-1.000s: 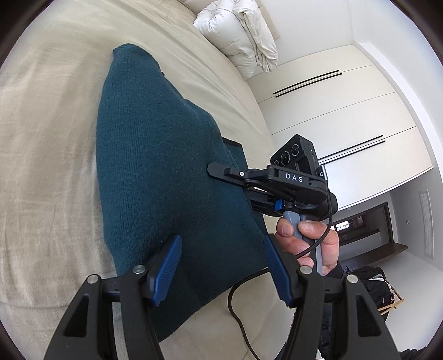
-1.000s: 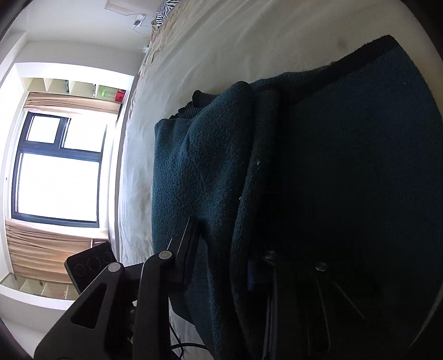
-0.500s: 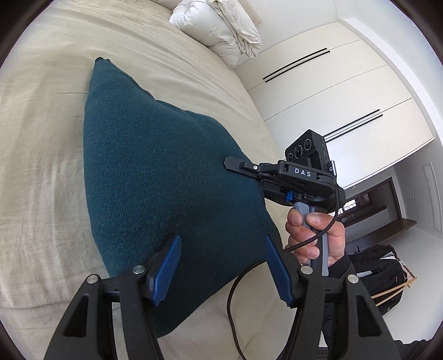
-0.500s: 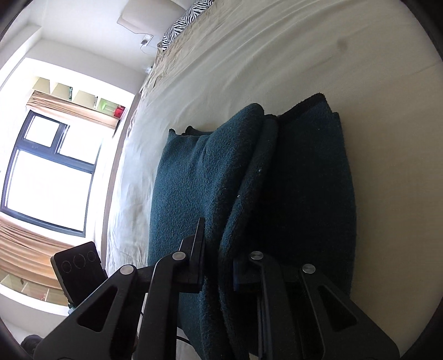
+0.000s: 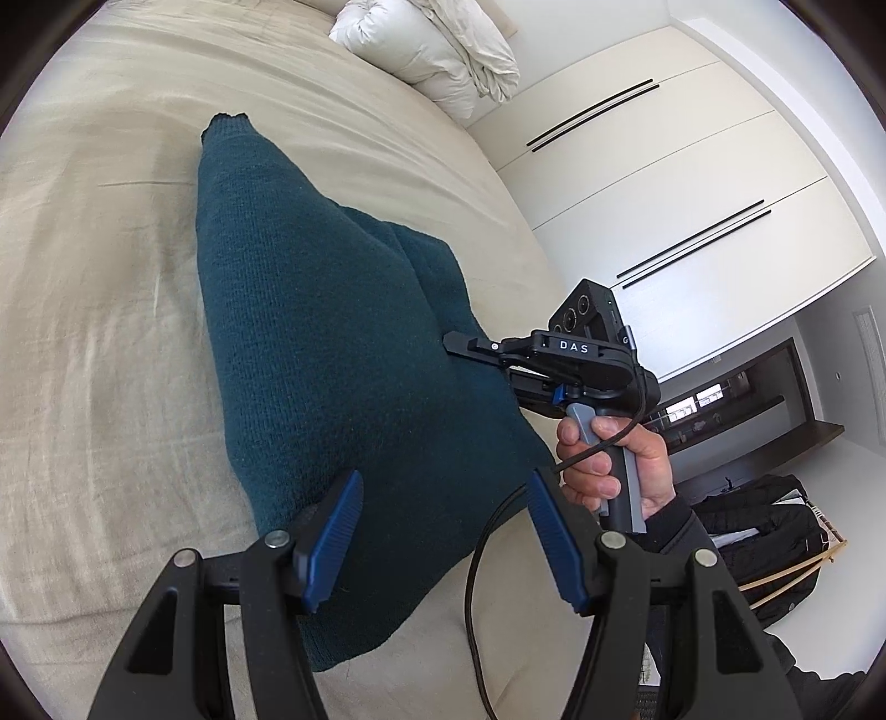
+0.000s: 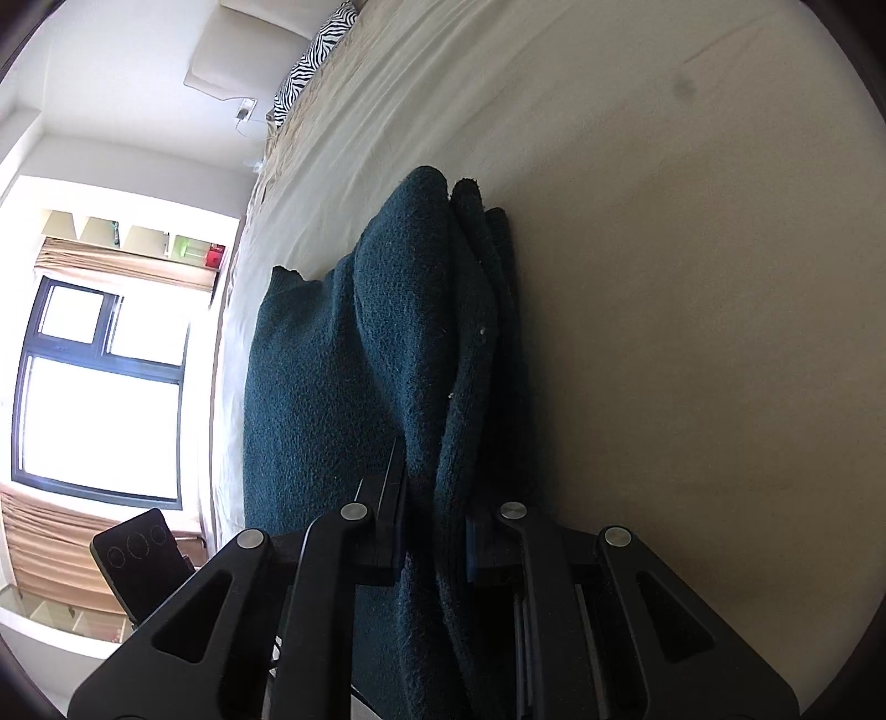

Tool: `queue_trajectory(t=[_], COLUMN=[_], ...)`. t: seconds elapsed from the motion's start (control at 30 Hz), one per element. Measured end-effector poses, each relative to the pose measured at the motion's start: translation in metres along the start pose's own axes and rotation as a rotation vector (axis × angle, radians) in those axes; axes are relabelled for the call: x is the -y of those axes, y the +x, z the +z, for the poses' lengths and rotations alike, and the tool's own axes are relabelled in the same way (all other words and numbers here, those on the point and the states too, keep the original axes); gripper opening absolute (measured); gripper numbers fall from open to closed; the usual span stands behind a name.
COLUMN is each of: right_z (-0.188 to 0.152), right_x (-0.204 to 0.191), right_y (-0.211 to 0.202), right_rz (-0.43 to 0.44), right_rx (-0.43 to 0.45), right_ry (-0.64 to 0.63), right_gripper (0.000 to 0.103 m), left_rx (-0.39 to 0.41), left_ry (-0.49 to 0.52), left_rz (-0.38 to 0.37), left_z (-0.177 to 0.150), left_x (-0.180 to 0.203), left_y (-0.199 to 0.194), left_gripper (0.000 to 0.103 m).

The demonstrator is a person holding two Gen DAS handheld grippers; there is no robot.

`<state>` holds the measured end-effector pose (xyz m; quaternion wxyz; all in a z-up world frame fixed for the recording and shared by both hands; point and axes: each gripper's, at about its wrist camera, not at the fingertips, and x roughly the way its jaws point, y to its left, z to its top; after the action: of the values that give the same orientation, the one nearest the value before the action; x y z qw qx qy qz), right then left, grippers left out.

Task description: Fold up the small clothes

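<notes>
A dark teal knitted garment (image 5: 332, 354) lies folded on the beige bed sheet (image 5: 99, 343). My left gripper (image 5: 443, 531) hovers open over its near end, blue pads apart with nothing pressed between them. In the left wrist view my right gripper (image 5: 459, 346), held by a hand (image 5: 614, 459), reaches in at the garment's right edge. In the right wrist view that right gripper (image 6: 434, 531) is shut on several bunched layers of the teal garment (image 6: 398, 343), lifted into a ridge above the sheet (image 6: 692, 277).
A white duvet (image 5: 437, 50) is heaped at the far end of the bed. White wardrobe doors (image 5: 692, 210) stand to the right, with a dark bag (image 5: 758, 526) on the floor. A zebra-print pillow (image 6: 315, 55) and a window (image 6: 105, 387) show in the right wrist view.
My right gripper has pulled back along the bed with the garment's edge, so the layers now stand as a narrower ridge. My left gripper drew back and up slightly, still open.
</notes>
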<state>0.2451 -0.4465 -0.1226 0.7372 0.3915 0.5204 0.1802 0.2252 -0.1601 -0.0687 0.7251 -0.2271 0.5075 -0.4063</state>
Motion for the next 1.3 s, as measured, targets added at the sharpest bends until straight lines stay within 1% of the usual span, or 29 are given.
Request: queue_trajectory(t=[0.07, 0.1, 0.2, 0.23, 0.27, 0.33, 0.4, 0.43, 0.47, 0.5, 0.57, 0.6, 0.63, 0.67, 0.7, 0.73, 0.8, 0.83, 0.9, 0.97, 1.03, 1.07, 1.1, 1.13, 1.17, 1.23, 1.27, 1.3], right_z=[-0.003, -0.006, -0.022, -0.029, -0.036, -0.049, -0.062, -0.066, -0.069, -0.071, -0.071, -0.071, -0.072, -0.075, -0.077, -0.081, -0.085, -0.084, -0.082, -0.071, -0.078, -0.077, -0.080, -0.082, -0.085, -0.091, -0.095, -0.099], right_x=[0.003, 0.001, -0.012, -0.018, -0.027, -0.047, -0.063, -0.066, -0.065, -0.061, -0.035, -0.022, -0.012, -0.007, -0.006, -0.006, -0.006, -0.004, -0.007, -0.004, -0.009, -0.003, -0.009, -0.016, -0.017, -0.028, -0.034, -0.039], right_y=[-0.004, -0.011, -0.044, -0.055, -0.062, -0.064, -0.051, -0.043, -0.033, -0.024, -0.014, -0.010, -0.010, -0.011, -0.012, -0.013, -0.014, -0.015, -0.008, -0.005, 0.005, -0.007, -0.012, -0.014, -0.018, -0.025, -0.027, -0.026], right_rz=[0.019, 0.003, -0.101, -0.090, -0.040, 0.071, 0.132, 0.143, 0.133, 0.110, 0.044, 0.082, 0.134, 0.152, 0.156, 0.156, 0.155, 0.156, 0.158, 0.165, 0.164, 0.153, 0.141, 0.142, 0.143, 0.162, 0.170, 0.168], right_rx=[0.005, 0.026, 0.157, 0.196, 0.214, 0.188, 0.117, 0.081, 0.048, 0.020, 0.003, -0.002, 0.008, 0.021, 0.028, 0.035, 0.038, 0.035, 0.031, 0.028, 0.033, 0.037, 0.045, 0.052, 0.057, 0.059, 0.050, 0.036], right_ry=[0.045, 0.050, 0.023, 0.012, -0.007, -0.070, -0.132, -0.147, -0.152, -0.146, -0.088, -0.048, -0.019, -0.008, -0.015, -0.032, -0.044, -0.040, -0.031, -0.023, -0.017, -0.022, -0.023, -0.028, -0.045, -0.081, -0.092, -0.110], right_gripper=[0.016, 0.017, 0.020, 0.020, 0.021, 0.021, 0.021, 0.021, 0.021, 0.021, 0.020, 0.016, 0.014, 0.010, 0.007, 0.007, 0.006, 0.003, 0.000, 0.000, 0.000, 0.000, 0.000, 0.006, 0.006, 0.006, 0.006, 0.006], left_rx=[-0.001, 0.000, 0.011, 0.016, 0.021, 0.030, 0.054, 0.066, 0.071, 0.066, 0.058, 0.053, 0.048, 0.043, 0.030, 0.024, 0.022, 0.024, 0.018, 0.006, 0.006, 0.008, 0.017, 0.031, 0.048, 0.062, 0.056, 0.039], left_ry=[0.006, 0.011, 0.031, 0.036, 0.039, 0.044, 0.074, 0.096, 0.111, 0.115, 0.105, 0.101, 0.089, 0.073, 0.058, 0.043, 0.026, 0.022, 0.039, 0.073, 0.069, 0.064, 0.066, 0.068, 0.068, 0.057, 0.056, 0.067], left_rz=[0.005, 0.010, 0.024, 0.027, 0.028, 0.029, 0.047, 0.057, 0.058, 0.060, 0.060, 0.066, 0.085, 0.104, 0.103, 0.104, 0.121, 0.122, 0.145, 0.163, 0.166, 0.165, 0.166, 0.165, 0.154, 0.099, 0.097, 0.113], left_z=[0.000, 0.000, 0.003, 0.006, 0.009, 0.018, 0.031, 0.038, 0.047, 0.056, 0.075, 0.083, 0.090, 0.097, 0.102, 0.106, 0.108, 0.108, 0.108, 0.109, 0.110, 0.111, 0.111, 0.110, 0.108, 0.096, 0.085, 0.075], left_x=[0.001, 0.001, 0.004, 0.004, 0.003, 0.004, 0.009, 0.011, 0.013, 0.012, 0.007, 0.002, -0.003, -0.010, -0.017, -0.024, -0.034, -0.035, -0.033, -0.032, -0.034, -0.033, -0.030, -0.027, -0.023, -0.021, -0.020, -0.020], left_y=[0.000, 0.000, -0.003, -0.003, -0.005, -0.005, -0.006, -0.005, -0.002, 0.003, 0.015, 0.021, 0.029, 0.036, 0.045, 0.052, 0.064, 0.066, 0.071, 0.075, 0.074, 0.072, 0.066, 0.059, 0.053, 0.041, 0.038, 0.040], left_gripper=[0.064, 0.064, 0.064, 0.064, 0.064, 0.064, 0.064, 0.064, 0.064, 0.064, 0.064, 0.064, 0.064, 0.064, 0.063, 0.060, 0.057, 0.057, 0.057, 0.056, 0.054, 0.054, 0.053, 0.054, 0.054, 0.054, 0.055, 0.054])
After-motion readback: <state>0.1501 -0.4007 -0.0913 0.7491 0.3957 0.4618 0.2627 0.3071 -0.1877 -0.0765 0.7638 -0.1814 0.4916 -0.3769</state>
